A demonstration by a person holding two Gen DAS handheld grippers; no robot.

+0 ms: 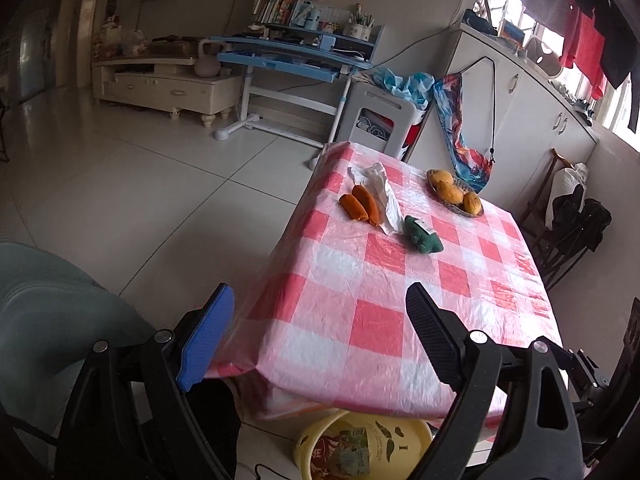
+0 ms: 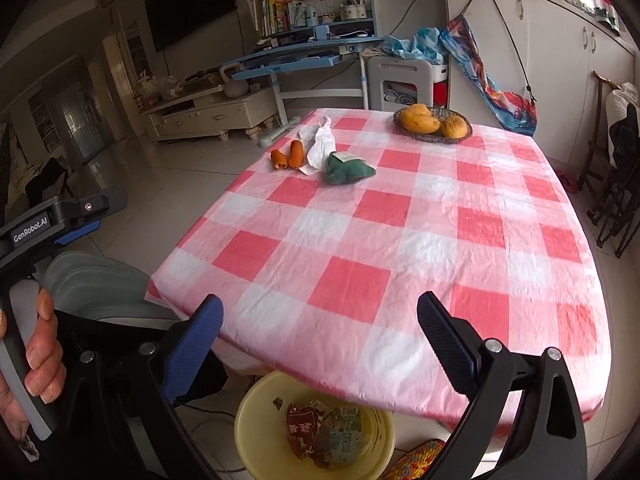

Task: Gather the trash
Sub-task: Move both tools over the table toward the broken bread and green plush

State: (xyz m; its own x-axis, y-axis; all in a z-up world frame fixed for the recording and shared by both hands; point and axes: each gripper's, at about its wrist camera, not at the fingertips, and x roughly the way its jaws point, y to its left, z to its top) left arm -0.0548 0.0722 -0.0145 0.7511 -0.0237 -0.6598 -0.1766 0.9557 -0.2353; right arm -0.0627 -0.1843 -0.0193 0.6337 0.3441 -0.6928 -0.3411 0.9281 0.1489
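The right wrist view alone shows the person's hand [image 2: 38, 354] wrapped round the grey handle of the left tongs [image 2: 86, 210], at the left edge, beside a grey-green trouser leg; the left wrist view shows the same leg but no hand. Both views show the desk [image 1: 384, 280], covered by a glossy, wrinkled plastic cloth in red, pink and white checks. Left tongs [image 1: 320, 316]: fingers wide apart, one blue ribbed pad and one black ribbed pad, nothing between them. Right tongs [image 2: 320, 322]: fingers likewise spread apart and empty. The trash, crumpled printed wrappers [image 2: 324, 434], lies inside a round pale-yellow plastic bin [image 2: 256, 436] on the tiled floor below the near desk edge; the right wrist view looks further into the bin, while the left wrist view shows leaf prints on its wall [image 1: 394, 438]. Near the far left desk edge lie two orange oblong items [image 1: 360, 205], a crumpled white wrapper [image 1: 386, 200] and a green soft item [image 1: 422, 235], close together. A shallow woven basket [image 1: 460, 208] holds yellow mangoes [image 1: 450, 192]; the left view shows four, the right view fewer
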